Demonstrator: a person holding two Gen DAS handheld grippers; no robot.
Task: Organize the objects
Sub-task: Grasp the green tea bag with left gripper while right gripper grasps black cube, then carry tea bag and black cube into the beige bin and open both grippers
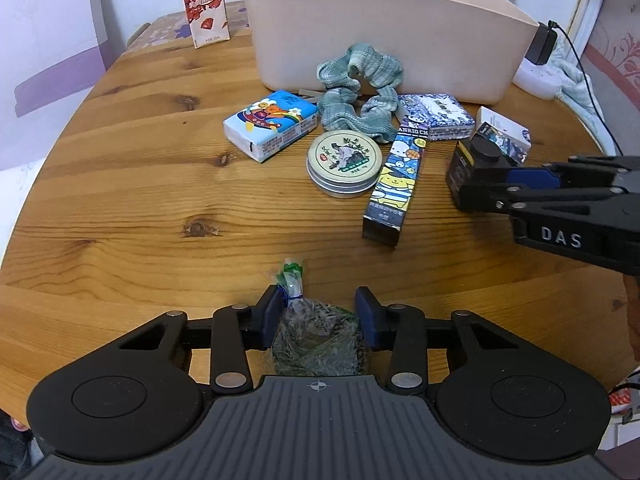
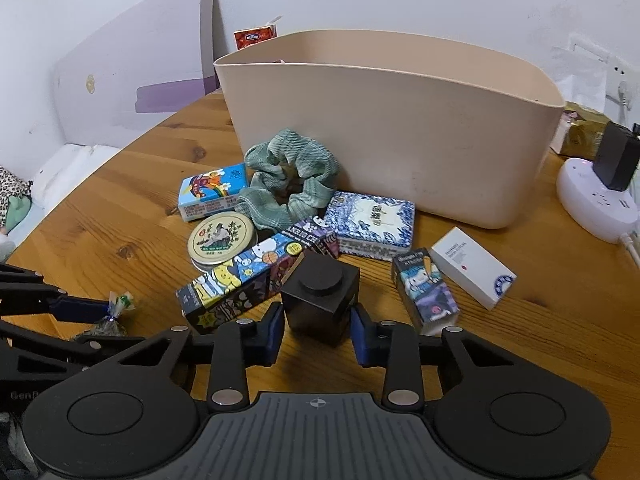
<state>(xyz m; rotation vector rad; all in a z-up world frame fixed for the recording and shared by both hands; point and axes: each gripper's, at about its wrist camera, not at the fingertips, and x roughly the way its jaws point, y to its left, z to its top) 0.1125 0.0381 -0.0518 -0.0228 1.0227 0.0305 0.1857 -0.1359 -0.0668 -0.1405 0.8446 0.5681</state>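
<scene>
My left gripper [image 1: 319, 307] is around a clear bag of dried herbs [image 1: 318, 340] on the wooden table [image 1: 120, 208]; its pads touch the bag's sides. My right gripper [image 2: 318, 326] is closed on a black ink bottle [image 2: 320, 296], which also shows in the left wrist view [image 1: 478, 168]. A beige bin [image 2: 400, 128] stands at the back. In front of it lie a green scrunchie [image 2: 292, 184], a tissue pack [image 2: 212, 192], a round tin [image 2: 220, 240], a long cartoon box [image 2: 244, 280] and a blue patterned box [image 2: 370, 220].
A small cartoon box [image 2: 426, 288] and a white box [image 2: 472, 268] lie right of the bottle. A white power strip [image 2: 596, 204] with a black plug sits at the far right. A red milk carton [image 1: 206, 2] stands back left.
</scene>
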